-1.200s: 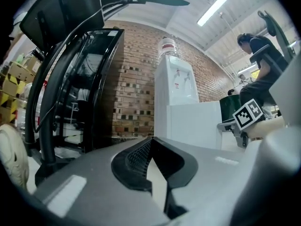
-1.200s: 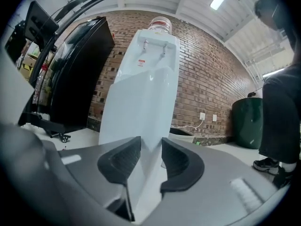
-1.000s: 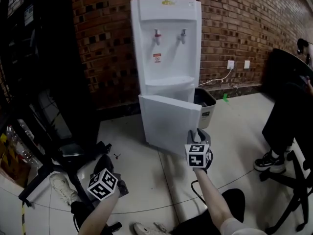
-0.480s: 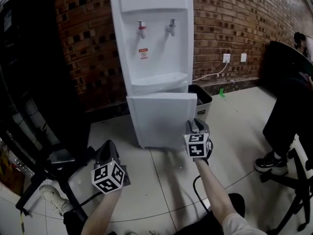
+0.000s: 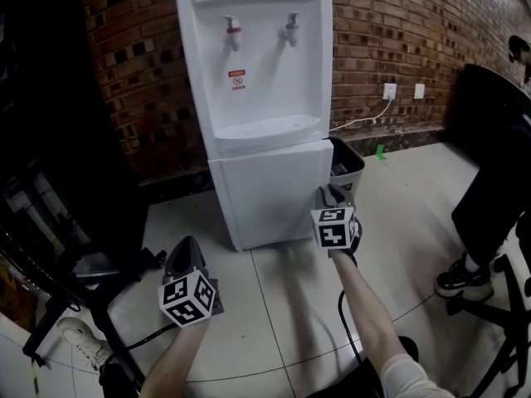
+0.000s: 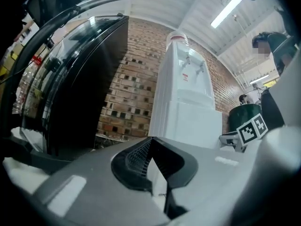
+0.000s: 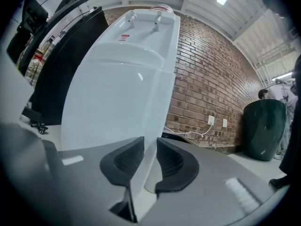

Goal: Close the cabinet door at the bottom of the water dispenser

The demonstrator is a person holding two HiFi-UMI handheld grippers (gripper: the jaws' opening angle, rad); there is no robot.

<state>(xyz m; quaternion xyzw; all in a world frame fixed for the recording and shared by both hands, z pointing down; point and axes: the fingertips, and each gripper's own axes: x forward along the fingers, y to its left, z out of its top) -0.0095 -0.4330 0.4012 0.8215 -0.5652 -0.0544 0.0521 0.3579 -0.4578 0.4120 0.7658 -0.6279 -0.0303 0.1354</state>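
Observation:
The white water dispenser stands against the brick wall. Its bottom cabinet door lies flush with the body. My right gripper sits at the door's right edge, level with its middle. In the right gripper view the jaws of my right gripper are closing, with a narrow gap between them and the white door close ahead. Whether the pads touch it I cannot tell. My left gripper hangs low at the left, away from the dispenser. In its own view the left gripper is shut on nothing.
A dark bin stands right of the dispenser, below a wall socket with a cord. A tall black cabinet and a chair base fill the left. A seated person's leg and shoe are at the right.
The cabinet door swung from ajar to flush against the dispenser. My right gripper moved in with its edge. My left gripper came forward, and the view drew closer to the dispenser.

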